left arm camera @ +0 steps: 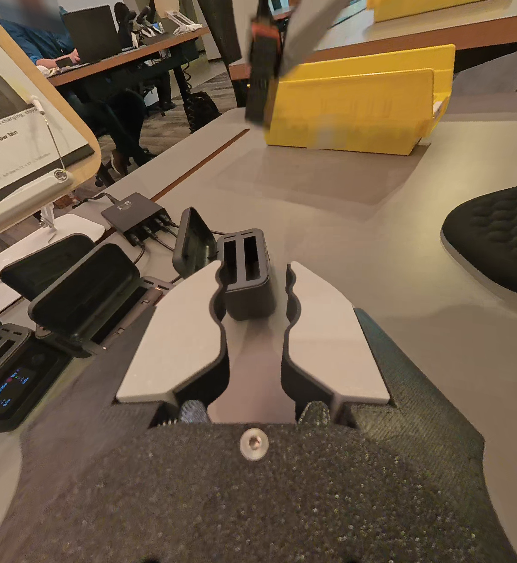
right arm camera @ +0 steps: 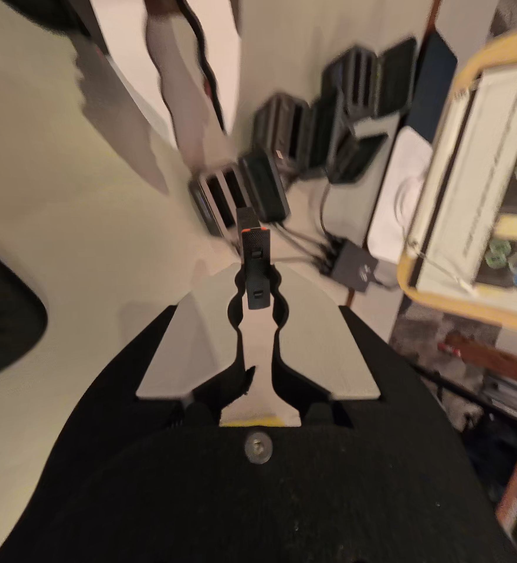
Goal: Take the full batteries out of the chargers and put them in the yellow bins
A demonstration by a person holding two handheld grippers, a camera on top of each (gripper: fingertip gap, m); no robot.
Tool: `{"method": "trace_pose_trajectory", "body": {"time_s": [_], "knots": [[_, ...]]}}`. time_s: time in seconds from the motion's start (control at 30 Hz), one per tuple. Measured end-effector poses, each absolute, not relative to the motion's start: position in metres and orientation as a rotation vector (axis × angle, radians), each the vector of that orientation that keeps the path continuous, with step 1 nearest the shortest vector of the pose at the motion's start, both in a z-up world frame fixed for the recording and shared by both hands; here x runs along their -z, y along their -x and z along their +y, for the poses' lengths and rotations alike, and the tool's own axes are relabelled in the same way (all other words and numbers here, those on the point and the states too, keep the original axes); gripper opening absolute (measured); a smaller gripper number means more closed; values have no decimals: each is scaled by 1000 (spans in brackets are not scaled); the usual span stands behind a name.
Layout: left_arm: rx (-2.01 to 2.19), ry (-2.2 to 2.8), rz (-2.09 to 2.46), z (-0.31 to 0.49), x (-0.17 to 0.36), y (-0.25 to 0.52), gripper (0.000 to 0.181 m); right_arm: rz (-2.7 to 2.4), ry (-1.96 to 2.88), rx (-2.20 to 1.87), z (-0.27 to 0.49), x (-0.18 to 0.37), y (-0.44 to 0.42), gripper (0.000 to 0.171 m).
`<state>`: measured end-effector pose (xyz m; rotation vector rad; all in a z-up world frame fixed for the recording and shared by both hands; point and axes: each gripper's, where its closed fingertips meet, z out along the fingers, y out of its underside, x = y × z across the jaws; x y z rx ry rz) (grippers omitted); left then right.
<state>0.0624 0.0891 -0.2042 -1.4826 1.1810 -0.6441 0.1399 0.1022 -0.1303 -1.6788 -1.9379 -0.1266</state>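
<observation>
- I am pinching a black battery [right arm camera: 255, 268] with an orange end between the fingers of my right hand-held gripper [right arm camera: 256, 275], which are pressed against its sides.
- In the left wrist view, that battery is hanging in the air just near the yellow bin [left arm camera: 351, 112] at the far side of the counter [left arm camera: 312, 189].
- My left hand-held gripper [left arm camera: 252, 285] is spread around the open charger [left arm camera: 246, 274], bracing it; I cannot tell whether it is touching it.
- That charger's two visible slots are looking empty.
- I judge the carrying step is in hand: next I am needing to bring the battery over the bin's opening and part the fingers.
- More chargers [left arm camera: 77, 307] are waiting at the left.
</observation>
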Motion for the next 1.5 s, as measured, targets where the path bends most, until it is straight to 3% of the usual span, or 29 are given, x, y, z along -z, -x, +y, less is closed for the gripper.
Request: {"method": "trace_pose_trajectory", "body": {"time_s": [0.3,0.6,1.03,1.5], "knots": [[627,1493,1188,90,208,-63,35,-1708,2116,524,141,87,-331,15],[605,1506,1204,91,214,-63,31,-1569,2454,600,146,151,-452,15],[605,1551,1233,93,228,-65,28,-1594,2495,559,163,219,-475,15],[601,1555,1240,93,229,-65,27,-1465,2478,669,179,204,-483,18]]}}
